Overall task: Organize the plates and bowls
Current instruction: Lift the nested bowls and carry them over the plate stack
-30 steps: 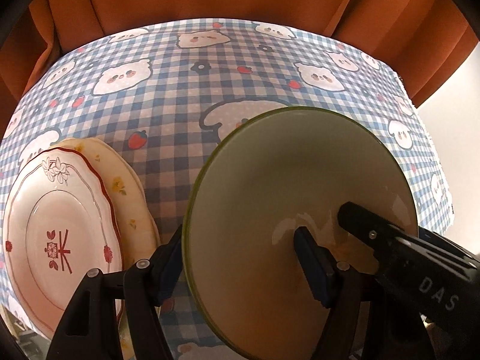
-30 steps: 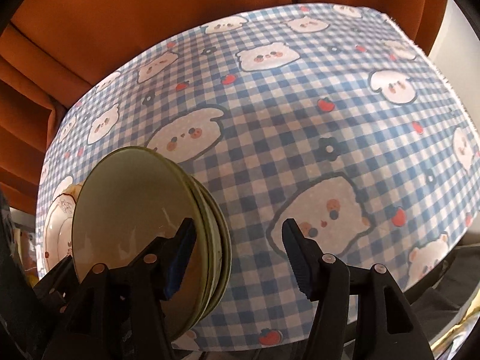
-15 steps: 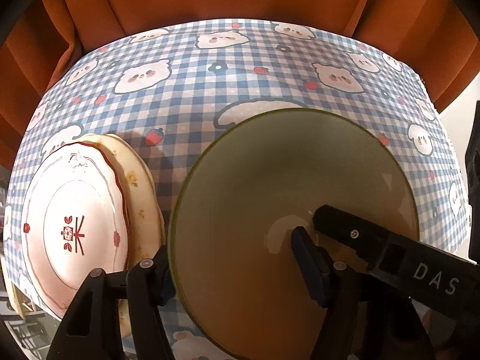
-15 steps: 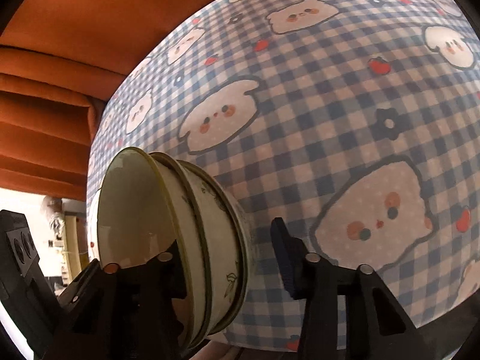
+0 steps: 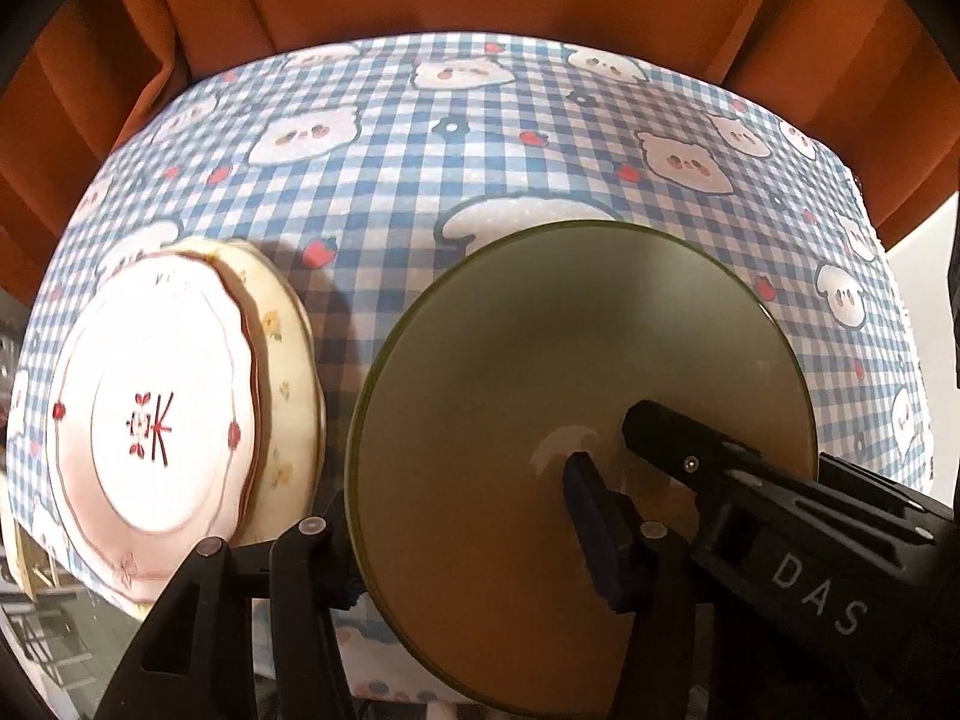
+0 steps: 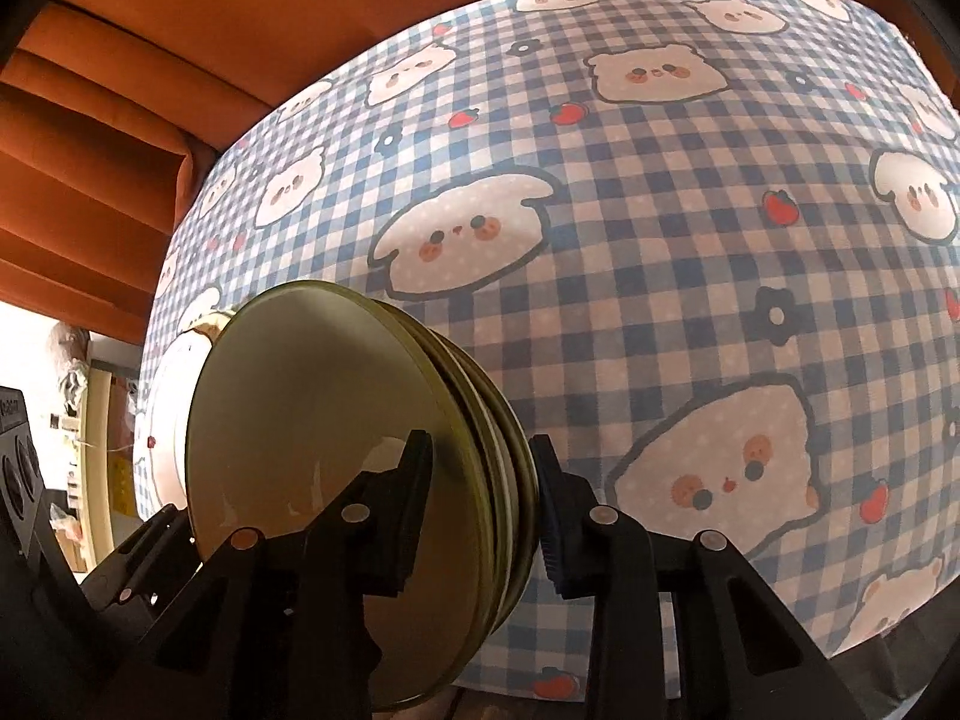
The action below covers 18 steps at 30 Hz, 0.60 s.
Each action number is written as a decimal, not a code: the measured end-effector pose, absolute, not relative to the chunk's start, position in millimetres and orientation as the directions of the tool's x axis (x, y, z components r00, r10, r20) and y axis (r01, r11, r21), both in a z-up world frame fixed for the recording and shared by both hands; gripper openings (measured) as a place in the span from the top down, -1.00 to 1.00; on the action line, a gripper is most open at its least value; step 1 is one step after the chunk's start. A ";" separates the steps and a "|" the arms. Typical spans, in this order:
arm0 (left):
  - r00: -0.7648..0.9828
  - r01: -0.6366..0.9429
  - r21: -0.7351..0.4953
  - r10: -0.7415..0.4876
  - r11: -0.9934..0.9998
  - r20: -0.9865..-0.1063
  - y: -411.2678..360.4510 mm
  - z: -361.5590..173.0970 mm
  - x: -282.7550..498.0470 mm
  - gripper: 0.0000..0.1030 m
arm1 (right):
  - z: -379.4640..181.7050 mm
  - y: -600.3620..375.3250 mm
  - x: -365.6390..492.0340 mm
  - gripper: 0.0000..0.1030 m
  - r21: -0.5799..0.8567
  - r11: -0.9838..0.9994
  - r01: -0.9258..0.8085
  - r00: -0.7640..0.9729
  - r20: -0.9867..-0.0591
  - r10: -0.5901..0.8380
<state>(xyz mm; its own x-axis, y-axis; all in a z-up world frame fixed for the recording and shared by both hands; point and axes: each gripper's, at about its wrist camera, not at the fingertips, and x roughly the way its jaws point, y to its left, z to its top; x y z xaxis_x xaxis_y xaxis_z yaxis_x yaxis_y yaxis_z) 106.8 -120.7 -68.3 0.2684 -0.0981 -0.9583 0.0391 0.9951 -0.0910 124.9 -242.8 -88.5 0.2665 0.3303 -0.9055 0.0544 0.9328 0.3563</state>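
The letters "DAS" stand in pale capitals on the black body of the right claw (image 5: 654,438), read in the left wrist view just right of the green bowl (image 5: 540,360). The white plate (image 5: 150,420), left of that bowl, carries a red mark at its centre that resembles a written character; it cannot be read for certain. No other text is legible.

Lighting: warm, dim-ish indoor; I see glare on green bowl (image 6: 312,456) inside, plates (image 5: 162,420) slightly blown out. Heavy fisheye warp, dark vignette at corners; shadows soft.
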 end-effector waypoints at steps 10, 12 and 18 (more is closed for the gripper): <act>0.335 0.018 -0.085 -0.086 0.996 -0.938 -125.1 -29.9 92.4 -0.07 | -49.6 -248.9 108.8 0.30 0.362 0.932 0.012 0.305 -0.889 0.341; 0.347 0.012 -0.081 -0.080 0.997 -0.934 -124.1 -21.7 90.6 -0.07 | -39.6 -248.7 107.0 0.30 0.366 0.931 0.000 0.317 -0.883 0.347; 0.395 0.020 -0.078 -0.080 0.997 -0.915 -111.6 -4.2 85.3 -0.07 | -19.8 -240.9 99.4 0.30 0.371 0.928 -0.023 0.355 -0.865 0.355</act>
